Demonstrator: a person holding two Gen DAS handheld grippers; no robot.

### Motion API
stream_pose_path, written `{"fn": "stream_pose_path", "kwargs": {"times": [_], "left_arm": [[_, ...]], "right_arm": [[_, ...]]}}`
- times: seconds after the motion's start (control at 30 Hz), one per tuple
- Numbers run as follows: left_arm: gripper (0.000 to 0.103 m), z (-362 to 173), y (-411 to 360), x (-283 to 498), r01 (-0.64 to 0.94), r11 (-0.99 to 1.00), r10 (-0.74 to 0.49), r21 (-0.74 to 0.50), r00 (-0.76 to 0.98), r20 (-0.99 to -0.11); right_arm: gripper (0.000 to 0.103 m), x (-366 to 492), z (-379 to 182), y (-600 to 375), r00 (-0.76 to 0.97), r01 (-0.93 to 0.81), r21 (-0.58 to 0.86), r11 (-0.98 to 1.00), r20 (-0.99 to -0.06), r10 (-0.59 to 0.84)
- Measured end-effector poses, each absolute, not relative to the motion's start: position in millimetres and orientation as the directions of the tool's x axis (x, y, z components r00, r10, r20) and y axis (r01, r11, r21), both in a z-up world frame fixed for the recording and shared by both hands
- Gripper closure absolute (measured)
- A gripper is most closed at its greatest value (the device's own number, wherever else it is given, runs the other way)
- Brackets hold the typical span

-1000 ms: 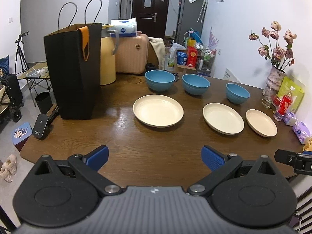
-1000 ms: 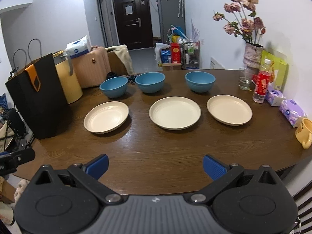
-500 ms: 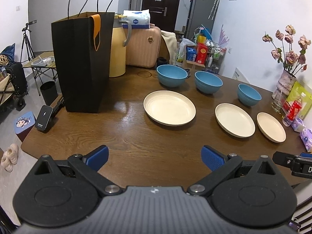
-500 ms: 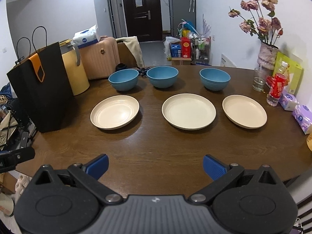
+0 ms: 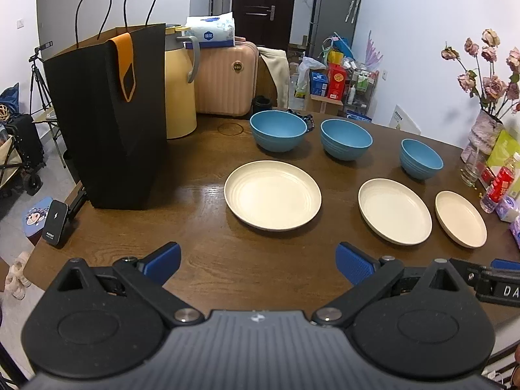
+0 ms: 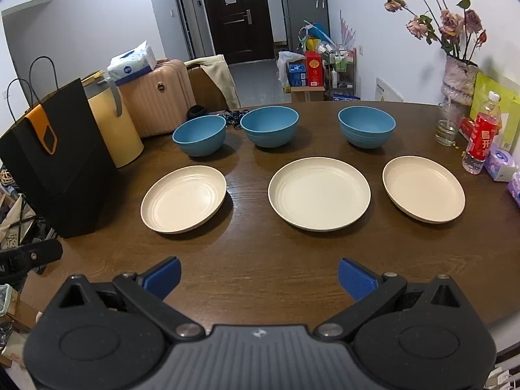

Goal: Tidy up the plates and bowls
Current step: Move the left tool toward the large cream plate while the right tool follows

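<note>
from the left wrist, the left gripper [image 5: 258, 258] is hovering with fingers spread wide and empty, the nearest cream plate [image 5: 272, 194] lying straight ahead on the desk [image 5: 130, 227]. from the right wrist, the right gripper [image 6: 258, 274] is likewise gaping, the middle plate [image 6: 319, 193] lying ahead, slightly right.

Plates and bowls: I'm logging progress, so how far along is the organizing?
Nothing looks done: three cream plates and three blue bowls sit apart in two rows, none stacked. Nothing is in hand: the left gripper and right gripper hover open above the near table edge. All gathering remains.
</note>
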State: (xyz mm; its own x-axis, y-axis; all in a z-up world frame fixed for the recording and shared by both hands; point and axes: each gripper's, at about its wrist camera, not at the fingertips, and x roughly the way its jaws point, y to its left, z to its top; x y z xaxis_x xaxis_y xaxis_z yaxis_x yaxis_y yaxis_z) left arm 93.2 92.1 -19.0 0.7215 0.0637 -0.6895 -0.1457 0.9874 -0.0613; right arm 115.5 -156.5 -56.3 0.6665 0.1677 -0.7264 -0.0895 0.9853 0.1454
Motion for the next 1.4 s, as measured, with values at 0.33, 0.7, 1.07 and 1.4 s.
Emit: {"fn": "stream_pose_path", "kwargs": {"times": [0.33,0.7,1.07,1.4], "left_arm": [[0.000,-23.3,72.9,114.4,-0.169,0.984,0.088,-0.047,0.705,-0.704],[0.000,-23.4,75.8,131.7,-0.163,0.985,0.080,-0.052,0.707,-0.703],[0.000,-22.1,109.1,179.0,-0.067,0.996,0.007,-0.058,0.716,-0.698],[0.000,-25.0,129.4,226.5,0.005,0.999,-0.031,-0.039,0.702,-0.712]], "right_arm": [[0.000,142.1,-64.5,-174.3,0.661,-0.113,0.175,0.978,-0.722,0.205],[0.000,154.1,-65.3,-177.5,0.670,-0.101,0.183,0.978,-0.714,0.203],[0.000,168.6,-63.9,-151.7,0.693,0.015,0.173,0.985,-0.712,0.114],[0.000,189.1,-71.5,-123.3,0.659,0.104,0.145,0.984,-0.751,0.041]]}}
